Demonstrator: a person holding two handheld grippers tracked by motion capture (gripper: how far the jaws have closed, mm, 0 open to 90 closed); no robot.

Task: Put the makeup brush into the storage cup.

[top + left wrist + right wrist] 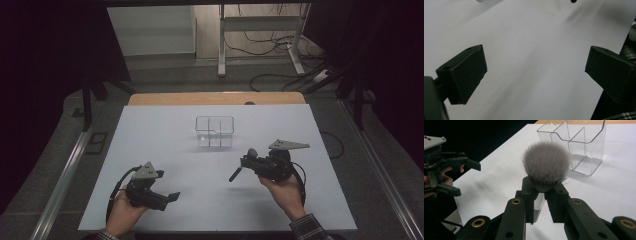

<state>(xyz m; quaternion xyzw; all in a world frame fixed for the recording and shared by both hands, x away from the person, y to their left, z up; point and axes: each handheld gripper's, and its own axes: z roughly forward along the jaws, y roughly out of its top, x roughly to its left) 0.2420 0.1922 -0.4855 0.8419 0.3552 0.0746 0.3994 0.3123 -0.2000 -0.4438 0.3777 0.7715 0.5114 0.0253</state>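
Right tongs [248, 161] clamp brush [243, 163]: bristles toward 1 o'clock, handle toward 7 o'clock. Left tongs [171, 198] spread wide over tabletop [165, 135].

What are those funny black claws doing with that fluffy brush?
A person is holding a claw-like gripper in each hand over a white table. The right gripper is shut on a fluffy grey brush, bristles pointing toward a clear plastic box with dividers that looks empty. The left gripper is open, holding nothing, above bare table. The brush hasn't gone into the box yet.
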